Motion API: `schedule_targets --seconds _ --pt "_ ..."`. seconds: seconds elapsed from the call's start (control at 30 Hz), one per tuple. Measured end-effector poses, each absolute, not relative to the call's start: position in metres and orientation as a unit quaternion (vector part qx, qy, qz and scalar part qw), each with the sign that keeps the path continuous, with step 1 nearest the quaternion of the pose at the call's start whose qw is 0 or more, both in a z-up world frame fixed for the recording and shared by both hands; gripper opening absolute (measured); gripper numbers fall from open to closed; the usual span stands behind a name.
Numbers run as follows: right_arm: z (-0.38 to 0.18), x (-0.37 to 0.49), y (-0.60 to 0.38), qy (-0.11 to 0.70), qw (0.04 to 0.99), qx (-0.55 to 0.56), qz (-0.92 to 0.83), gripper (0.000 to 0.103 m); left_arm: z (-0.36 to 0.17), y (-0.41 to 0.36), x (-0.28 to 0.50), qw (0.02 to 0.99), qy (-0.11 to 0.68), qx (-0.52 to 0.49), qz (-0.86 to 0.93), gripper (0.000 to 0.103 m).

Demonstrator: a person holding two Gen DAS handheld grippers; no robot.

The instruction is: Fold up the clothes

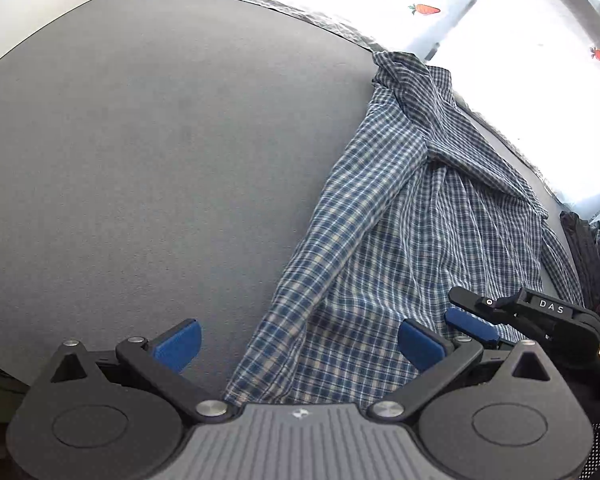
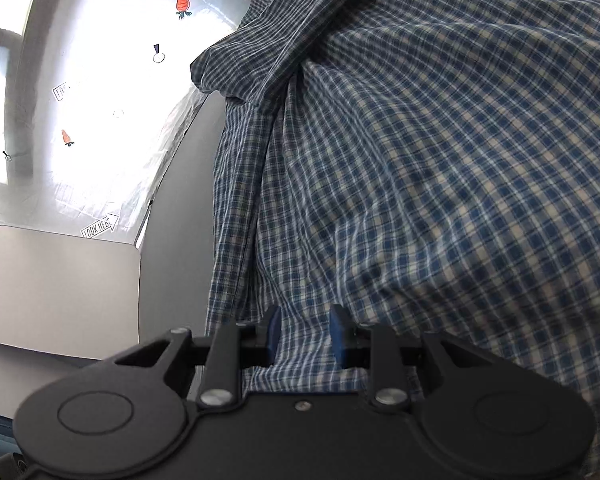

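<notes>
A blue and white checked shirt (image 1: 412, 216) lies crumpled on the grey table (image 1: 160, 160), towards its right side. My left gripper (image 1: 298, 344) is open, low over the shirt's near hem, with its blue pads wide apart. My right gripper (image 1: 472, 324) shows at the right in the left wrist view, over the shirt. In the right wrist view the shirt (image 2: 440, 180) fills most of the frame. My right gripper (image 2: 305, 338) has its blue pads a little apart with shirt cloth between them; whether they pinch it I cannot tell.
A closed silver laptop (image 2: 60, 288) lies on the table to the left of the shirt. A white sheet with carrot prints (image 2: 112, 92) hangs beyond the table's far edge. Dark clothes (image 1: 592, 256) lie at the far right.
</notes>
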State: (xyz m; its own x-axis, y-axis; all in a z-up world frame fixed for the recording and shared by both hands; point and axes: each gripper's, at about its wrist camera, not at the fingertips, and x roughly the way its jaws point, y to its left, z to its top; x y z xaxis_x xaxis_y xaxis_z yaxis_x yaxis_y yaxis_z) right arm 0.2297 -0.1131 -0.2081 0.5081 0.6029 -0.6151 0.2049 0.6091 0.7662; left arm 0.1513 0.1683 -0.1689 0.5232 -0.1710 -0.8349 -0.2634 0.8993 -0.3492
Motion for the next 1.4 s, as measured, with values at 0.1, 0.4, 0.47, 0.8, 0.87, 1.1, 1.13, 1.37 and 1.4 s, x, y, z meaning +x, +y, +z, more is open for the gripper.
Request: schedule_targets --seconds 0.1,0.4,0.47,0.8,0.87,1.1,1.13,1.37,1.4 --pt "-0.209 0.226 -0.088 0.479 0.753 0.429 0.142 0.028 -0.174 0.192 0.152 0.840 0.495 -0.220 0.034 0.103" --pt "-0.213 0.217 -0.016 0.493 0.740 0.421 0.179 0.034 -0.183 0.235 0.154 0.837 0.510 -0.198 0.017 0.103" --pt "-0.213 0.217 -0.007 0.498 0.745 0.409 0.171 0.037 -0.186 0.242 0.153 0.835 0.514 -0.195 0.015 0.103" --pt "-0.216 0.214 0.011 0.505 0.744 0.393 0.192 0.005 -0.193 0.254 0.156 0.830 0.518 -0.206 0.010 0.103" --pt "-0.212 0.212 0.006 0.491 0.753 0.390 0.196 0.002 -0.193 0.252 0.158 0.830 0.519 -0.206 0.008 0.103" --pt "-0.190 0.207 -0.018 0.472 0.787 0.348 0.191 0.002 -0.194 0.232 0.167 0.828 0.522 -0.203 0.001 0.103" --pt "-0.186 0.206 -0.024 0.469 0.792 0.342 0.190 0.002 -0.194 0.228 0.169 0.828 0.524 -0.200 -0.002 0.103" --pt "-0.174 0.198 -0.069 0.459 0.807 0.332 0.165 0.002 -0.196 0.176 0.187 0.825 0.540 -0.164 -0.039 0.103" --pt "-0.174 0.196 -0.076 0.459 0.809 0.332 0.160 0.002 -0.197 0.167 0.188 0.823 0.544 -0.156 -0.046 0.103"
